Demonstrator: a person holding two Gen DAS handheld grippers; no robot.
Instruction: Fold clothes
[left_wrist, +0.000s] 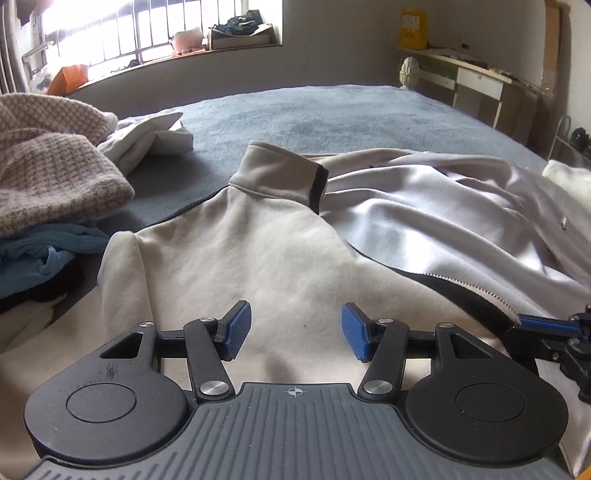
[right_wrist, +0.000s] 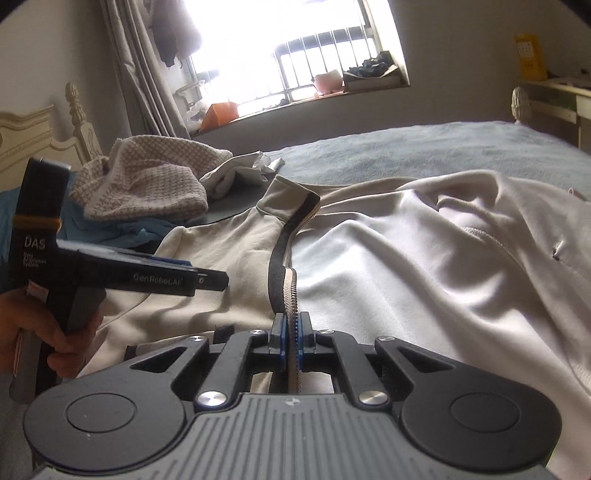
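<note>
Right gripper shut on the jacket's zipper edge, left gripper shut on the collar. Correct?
Half right. The right gripper is shut on the zipper edge. But the left gripper is open over the jacket, well short of the collar, holding nothing: see the left wrist view.

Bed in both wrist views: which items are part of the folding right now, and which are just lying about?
In the job:
- beige zip jacket, spread open on the bed
- its zipper edge, pinched by the right gripper
- left gripper, open above the jacket

Lying about:
- houndstooth knit
- blue garment
- white cloth
- blue blanket
- window-sill clutter
</note>
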